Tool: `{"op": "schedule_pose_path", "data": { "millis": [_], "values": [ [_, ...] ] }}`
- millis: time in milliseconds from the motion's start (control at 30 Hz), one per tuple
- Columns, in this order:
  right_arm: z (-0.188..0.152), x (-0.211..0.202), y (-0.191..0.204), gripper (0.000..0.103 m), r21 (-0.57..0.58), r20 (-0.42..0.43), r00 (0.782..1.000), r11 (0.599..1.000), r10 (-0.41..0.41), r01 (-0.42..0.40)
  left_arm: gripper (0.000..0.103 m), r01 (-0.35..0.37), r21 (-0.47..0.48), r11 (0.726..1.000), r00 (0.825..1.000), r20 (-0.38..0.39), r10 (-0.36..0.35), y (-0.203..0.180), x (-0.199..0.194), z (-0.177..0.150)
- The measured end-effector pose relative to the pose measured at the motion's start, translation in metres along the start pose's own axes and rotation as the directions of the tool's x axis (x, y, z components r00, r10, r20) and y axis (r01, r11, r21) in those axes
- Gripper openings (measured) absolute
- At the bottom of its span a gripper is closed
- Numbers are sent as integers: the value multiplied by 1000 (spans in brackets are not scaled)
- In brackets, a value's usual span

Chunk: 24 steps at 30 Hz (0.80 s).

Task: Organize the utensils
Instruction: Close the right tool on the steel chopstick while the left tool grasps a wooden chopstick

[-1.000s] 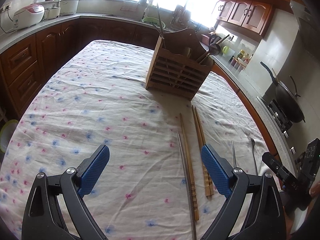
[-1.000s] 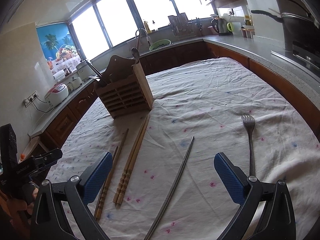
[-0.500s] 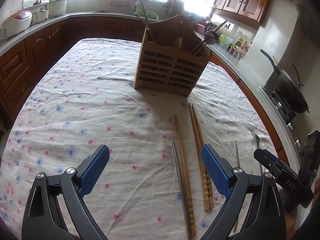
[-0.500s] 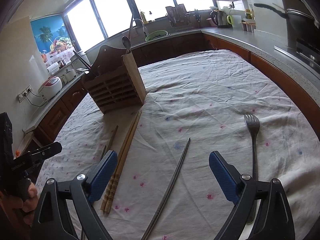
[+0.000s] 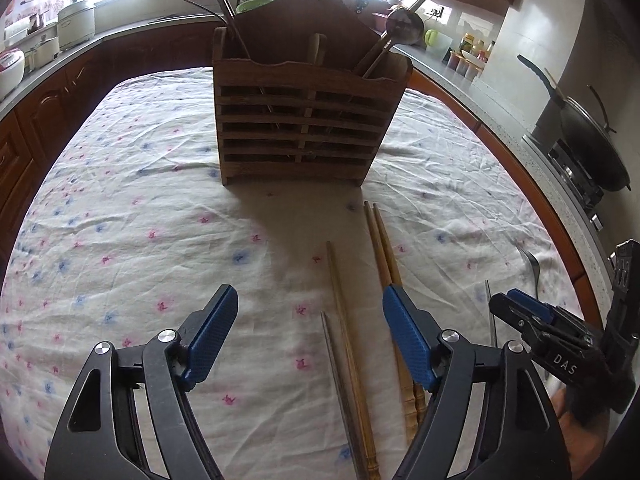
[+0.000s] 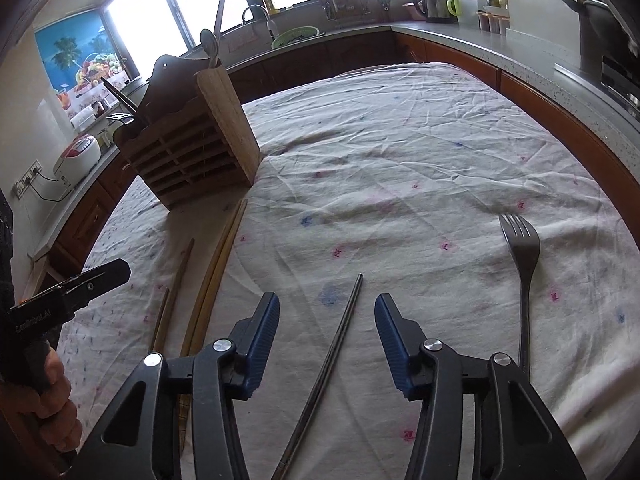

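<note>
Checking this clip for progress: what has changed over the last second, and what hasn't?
Both grippers came nearer the table and the wooden holder. The left gripper is closing around the wooden chopsticks; the right gripper is closing over the metal chopstick. Neither grips yet. Chopsticks, fork and holder have not moved.

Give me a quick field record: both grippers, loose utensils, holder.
left gripper: closing, over a wooden chopstick and a dark chopstick, no contact
right gripper: closing, metal chopstick between the jaws, not pressed
wooden pair: flat on the cloth
fork: flat, beside the right gripper
holder: upright, already has utensils
</note>
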State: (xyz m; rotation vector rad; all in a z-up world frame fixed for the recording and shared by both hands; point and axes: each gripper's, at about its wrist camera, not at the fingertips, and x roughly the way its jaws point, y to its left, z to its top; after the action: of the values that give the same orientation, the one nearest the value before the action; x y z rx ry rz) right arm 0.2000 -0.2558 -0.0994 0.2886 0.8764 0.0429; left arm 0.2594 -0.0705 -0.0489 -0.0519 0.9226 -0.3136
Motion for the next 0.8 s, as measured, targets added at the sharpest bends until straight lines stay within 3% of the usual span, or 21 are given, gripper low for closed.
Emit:
{"op": "schedule_pose_path", "data": {
  "millis": [233, 333, 433, 567, 600, 800],
  "values": [
    [8, 21, -4, 34, -27, -46, 997, 998, -63, 62, 60, -8, 44, 999, 996, -83, 12, -8, 41, 16],
    [10, 24, 1, 32, -56, -52, 995, 995, -89, 86, 36, -10, 66, 998, 991, -134, 19, -14, 58, 16],
    [10, 26, 4, 29, -80, -48, 992, 991, -113, 109, 24, -54, 133, 990, 992, -108, 68, -25, 61, 16],
    [10, 30, 10, 16, -118, -30, 987, 981, -159, 154, 7, -57, 155, 986, 992, -105, 74, -31, 64, 20],
    [10, 30, 10, 8, -120, -25, 986, 980, -165, 161, 7, -54, 146, 988, 992, -103, 70, -29, 64, 20],
    [12, 25, 0, 5, -48, -41, 996, 996, -73, 71, 6, 24, 80, 996, 997, -79, -18, -23, 48, 20]
  ]
}}
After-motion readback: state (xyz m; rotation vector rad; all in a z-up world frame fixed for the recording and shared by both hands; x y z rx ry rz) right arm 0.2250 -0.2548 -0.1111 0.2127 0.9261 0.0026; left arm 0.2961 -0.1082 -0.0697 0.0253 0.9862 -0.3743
